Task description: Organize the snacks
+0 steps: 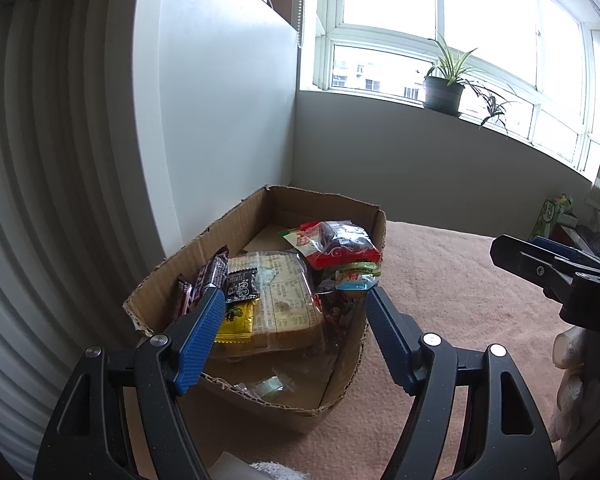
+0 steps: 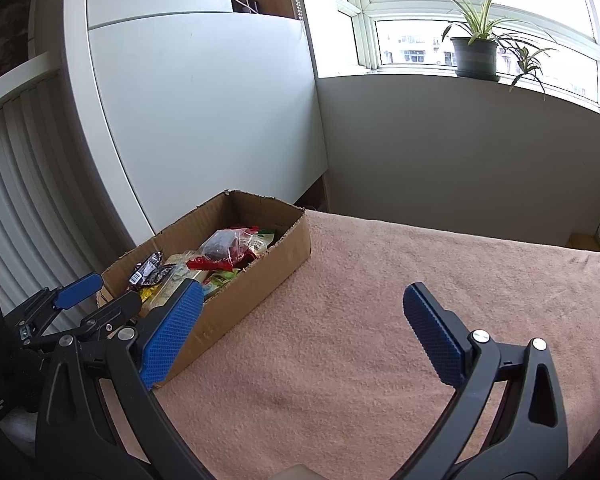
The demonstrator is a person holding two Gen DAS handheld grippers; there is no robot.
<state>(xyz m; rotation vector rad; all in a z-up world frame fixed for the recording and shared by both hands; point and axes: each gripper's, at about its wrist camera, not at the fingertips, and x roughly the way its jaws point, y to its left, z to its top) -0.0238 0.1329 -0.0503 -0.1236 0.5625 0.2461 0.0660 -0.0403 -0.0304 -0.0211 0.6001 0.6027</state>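
Observation:
A brown cardboard box point(image 1: 220, 228) stands on a pink towel-covered surface point(image 1: 452, 292) and holds several snacks: a clear bag of sliced bread point(image 1: 284, 304), a red and clear packet point(image 1: 336, 242), a yellow packet point(image 1: 236, 322) and dark wrappers point(image 1: 212, 276). My left gripper point(image 1: 296, 300) is open and empty, held just above the box's near end. The box also shows in the right wrist view point(image 2: 252, 292). My right gripper point(image 2: 300, 292) is open and empty over the towel, to the right of the box.
A white cabinet panel point(image 1: 220, 120) and ribbed white wall point(image 1: 40, 200) stand behind and left of the box. A potted plant point(image 1: 444, 88) sits on the window sill. Green cartons point(image 1: 552, 212) stand at the far right edge.

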